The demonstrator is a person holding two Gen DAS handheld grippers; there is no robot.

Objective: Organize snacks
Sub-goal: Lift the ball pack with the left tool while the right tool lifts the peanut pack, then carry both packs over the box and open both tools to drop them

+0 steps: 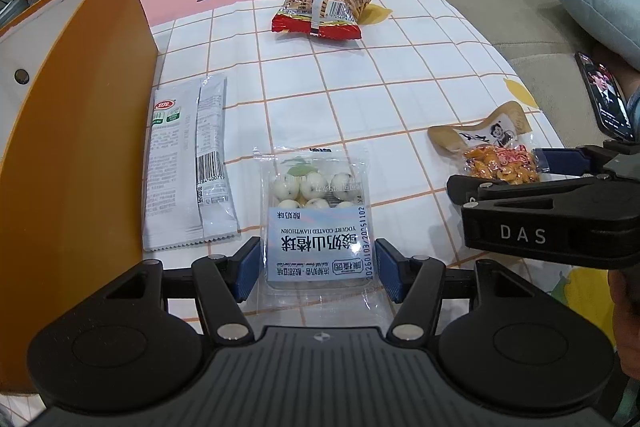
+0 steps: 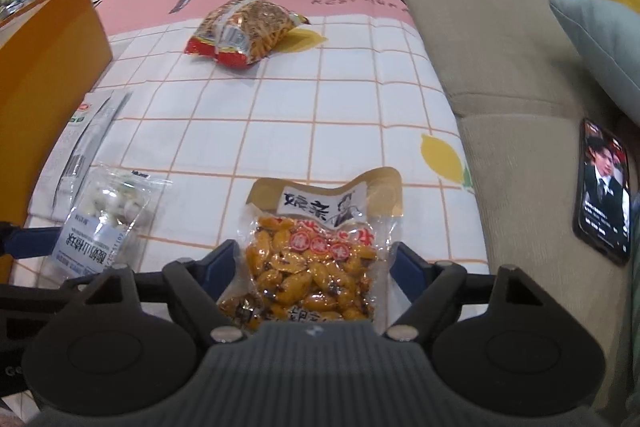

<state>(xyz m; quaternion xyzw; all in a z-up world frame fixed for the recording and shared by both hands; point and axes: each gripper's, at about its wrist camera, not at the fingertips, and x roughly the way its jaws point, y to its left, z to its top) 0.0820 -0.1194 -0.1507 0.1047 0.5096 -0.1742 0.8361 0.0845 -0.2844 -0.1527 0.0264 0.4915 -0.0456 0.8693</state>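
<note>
Your left gripper (image 1: 316,273) sits low over the checked tablecloth (image 1: 400,99), jaws spread wide, one blue pad on each side of the yogurt hawthorn packet (image 1: 318,223), neither clearly pressing it. Your right gripper (image 2: 314,277) sits beside it to the right, also low over the tablecloth, jaws parted around the packet of orange beans (image 2: 312,267).

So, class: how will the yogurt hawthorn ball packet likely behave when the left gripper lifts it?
The yogurt hawthorn ball packet is thin clear film, so it probably flexes and feels slippery. Its loose round balls may shift. The left gripper straddles it.
</note>
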